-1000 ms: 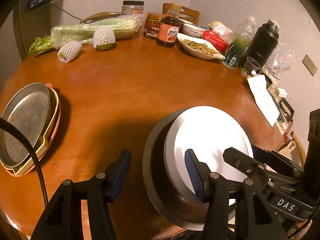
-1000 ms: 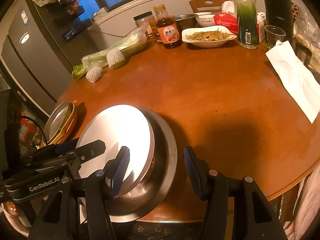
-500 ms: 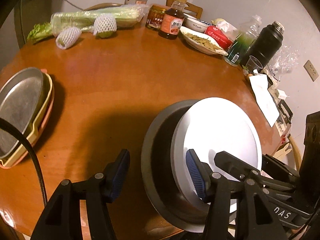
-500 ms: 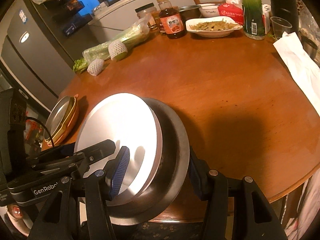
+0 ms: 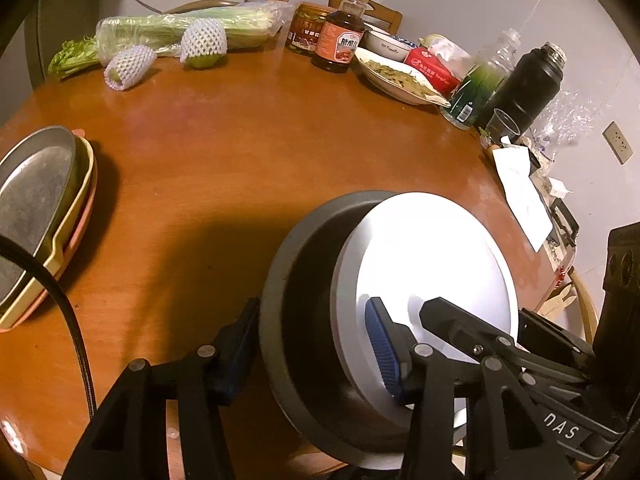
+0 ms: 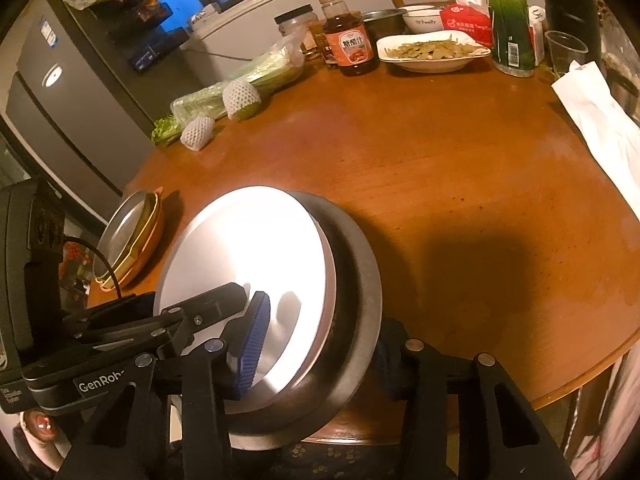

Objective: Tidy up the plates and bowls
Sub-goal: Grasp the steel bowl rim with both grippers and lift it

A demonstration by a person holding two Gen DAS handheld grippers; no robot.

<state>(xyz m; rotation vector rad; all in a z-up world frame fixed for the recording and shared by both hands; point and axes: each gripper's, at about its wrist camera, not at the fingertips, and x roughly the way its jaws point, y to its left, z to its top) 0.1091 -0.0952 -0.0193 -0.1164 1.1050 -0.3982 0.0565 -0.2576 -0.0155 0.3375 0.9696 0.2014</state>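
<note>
- The small plate (image 5: 432, 256) sits in the larger pan (image 5: 304, 280), between the left gripper (image 5: 316, 344) fingers (image 5: 380, 344).
- The stacked trays (image 5: 40, 208) lie left of those fingers, well apart.
- Beyond the fingertips (at the table's (image 5: 248, 140) far edge) stand a sauce bottle (image 5: 340, 36) and a dish of food (image 5: 396, 76).

A round wooden table (image 5: 248, 152) carries everything; at its left edge lies a stack of shallow trays (image 5: 36, 216), a metal one on top; along the far edge lie wrapped celery (image 5: 180, 32), two netted fruits (image 5: 202, 42), a sauce bottle (image 5: 340, 36), jars, a dish of food (image 5: 396, 76), a green bottle (image 5: 478, 86) and a black flask (image 5: 528, 80); a white napkin (image 5: 520, 192) overhangs the right edge.
</note>
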